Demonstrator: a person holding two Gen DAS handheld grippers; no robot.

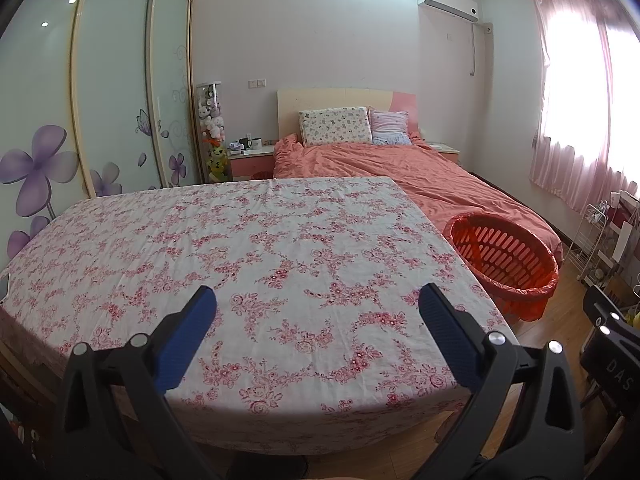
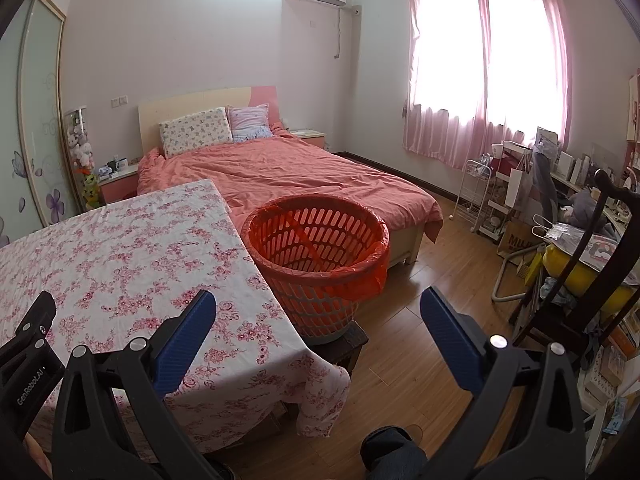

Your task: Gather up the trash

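A slatted basket (image 2: 316,258) lined with an orange bag stands on a low stool to the right of the table; it also shows in the left wrist view (image 1: 506,264). I see nothing inside it. The table with a pink floral cloth (image 1: 256,264) shows no trash on its top; it also shows in the right wrist view (image 2: 120,264). My left gripper (image 1: 318,300) is open and empty above the table's near part. My right gripper (image 2: 318,302) is open and empty, near the table's right corner, in front of the basket.
A bed with an orange cover (image 2: 296,176) lies behind the table and basket. A wardrobe (image 1: 100,92) stands at the left. A dark chair (image 2: 580,264), a wire rack (image 2: 478,196) and clutter fill the right side. Wooden floor (image 2: 420,280) lies between.
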